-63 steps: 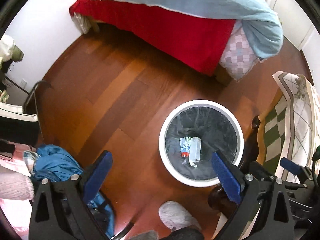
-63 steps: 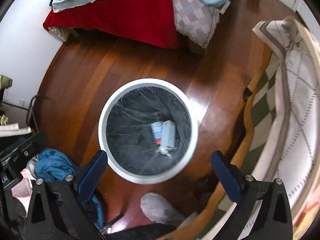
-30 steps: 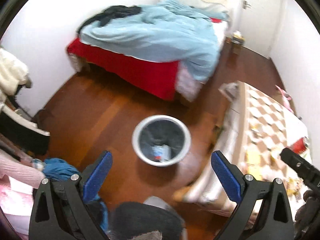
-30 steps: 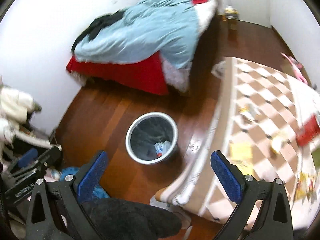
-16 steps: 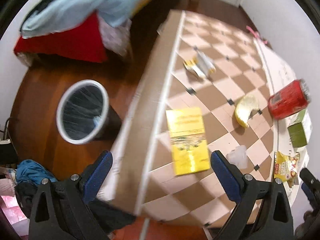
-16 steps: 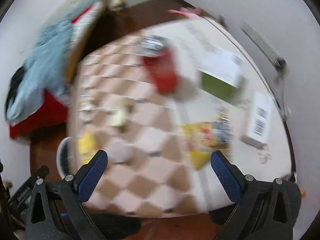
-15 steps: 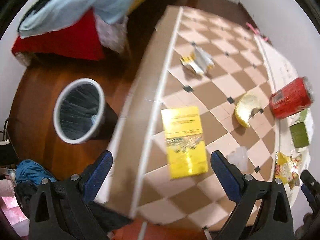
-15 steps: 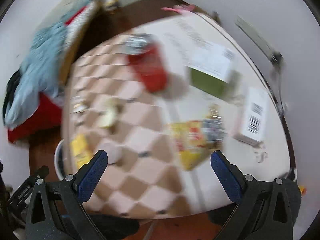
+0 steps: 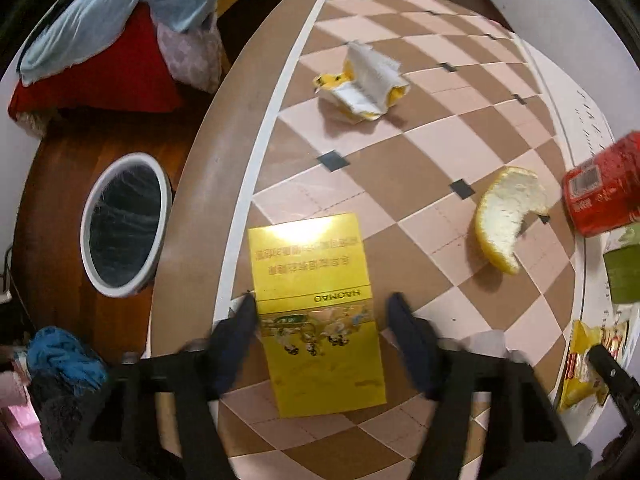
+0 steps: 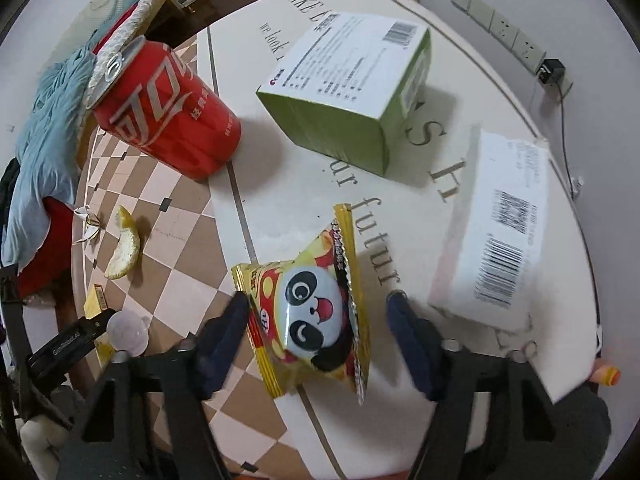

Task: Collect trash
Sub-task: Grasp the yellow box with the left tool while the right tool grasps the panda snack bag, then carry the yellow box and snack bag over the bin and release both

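My left gripper [image 9: 320, 312] is open, its fingers either side of a flat yellow box [image 9: 316, 308] lying on the checkered table [image 9: 400, 184]. My right gripper [image 10: 316, 312] is open around a yellow panda snack bag [image 10: 308, 312] on the table's white part. Other trash on the table: a crumpled yellow-white wrapper [image 9: 362, 82], an orange peel [image 9: 506, 216], a red soda can [image 10: 160, 108], a green box [image 10: 348, 88] and a white carton [image 10: 500, 236]. A white-rimmed bin [image 9: 122, 222] stands on the floor left of the table.
A bed with red sheet and blue blanket [image 9: 108, 24] stands beyond the bin. Blue cloth [image 9: 60, 356] lies on the floor near the table's front left. A wall power strip [image 10: 508, 36] runs behind the table. A clear plastic lid [image 10: 128, 334] lies near the left gripper.
Both grippers have left the bin and come down low over the table. The left now straddles the yellow box, the right the panda bag. Both jaws have narrowed.
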A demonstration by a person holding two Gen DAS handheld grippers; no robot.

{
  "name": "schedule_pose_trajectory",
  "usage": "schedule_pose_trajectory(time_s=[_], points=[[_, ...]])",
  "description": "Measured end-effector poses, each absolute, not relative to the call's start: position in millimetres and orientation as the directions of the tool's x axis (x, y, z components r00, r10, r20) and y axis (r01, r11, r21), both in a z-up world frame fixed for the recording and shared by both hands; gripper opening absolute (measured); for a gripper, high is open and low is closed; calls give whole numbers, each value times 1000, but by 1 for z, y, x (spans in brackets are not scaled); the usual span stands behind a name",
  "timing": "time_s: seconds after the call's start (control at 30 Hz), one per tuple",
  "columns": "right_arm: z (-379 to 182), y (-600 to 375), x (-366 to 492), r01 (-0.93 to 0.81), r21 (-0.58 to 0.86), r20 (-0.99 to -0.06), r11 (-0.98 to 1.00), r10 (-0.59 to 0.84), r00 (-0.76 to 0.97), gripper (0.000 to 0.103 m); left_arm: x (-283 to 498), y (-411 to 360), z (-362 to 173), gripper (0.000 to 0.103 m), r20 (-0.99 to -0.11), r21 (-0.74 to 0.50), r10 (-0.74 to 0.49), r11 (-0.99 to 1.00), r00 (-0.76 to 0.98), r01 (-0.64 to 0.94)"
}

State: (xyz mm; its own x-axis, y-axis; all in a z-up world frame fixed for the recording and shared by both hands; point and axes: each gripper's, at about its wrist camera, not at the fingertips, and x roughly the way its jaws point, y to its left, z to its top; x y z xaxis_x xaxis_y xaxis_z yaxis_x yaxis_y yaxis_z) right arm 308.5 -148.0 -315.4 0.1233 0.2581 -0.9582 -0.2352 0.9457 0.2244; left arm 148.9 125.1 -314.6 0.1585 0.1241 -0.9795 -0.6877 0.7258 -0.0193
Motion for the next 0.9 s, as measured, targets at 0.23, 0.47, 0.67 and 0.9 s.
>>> schedule_pose_trajectory(time_s=[0.23,0.47,0.67,0.9], points=[[-315,-135,302,-280,237,-949,930,284,139,46,151,122,-305,54,-973,22,169,740,154,-672],[-297,-135,295,-304,242,-940,921,300,162,44,138,117,-251,54,-938,21,239,762,251,-647],[-256,-127,284,-353,263,-916,898,348,202,44,118,121,-185,54,-882,-15,288,775,374,-632],[-184,-88,259,-462,317,-856,828,460,237,44,80,151,-121,54,-815,-60,335,762,473,-645]])
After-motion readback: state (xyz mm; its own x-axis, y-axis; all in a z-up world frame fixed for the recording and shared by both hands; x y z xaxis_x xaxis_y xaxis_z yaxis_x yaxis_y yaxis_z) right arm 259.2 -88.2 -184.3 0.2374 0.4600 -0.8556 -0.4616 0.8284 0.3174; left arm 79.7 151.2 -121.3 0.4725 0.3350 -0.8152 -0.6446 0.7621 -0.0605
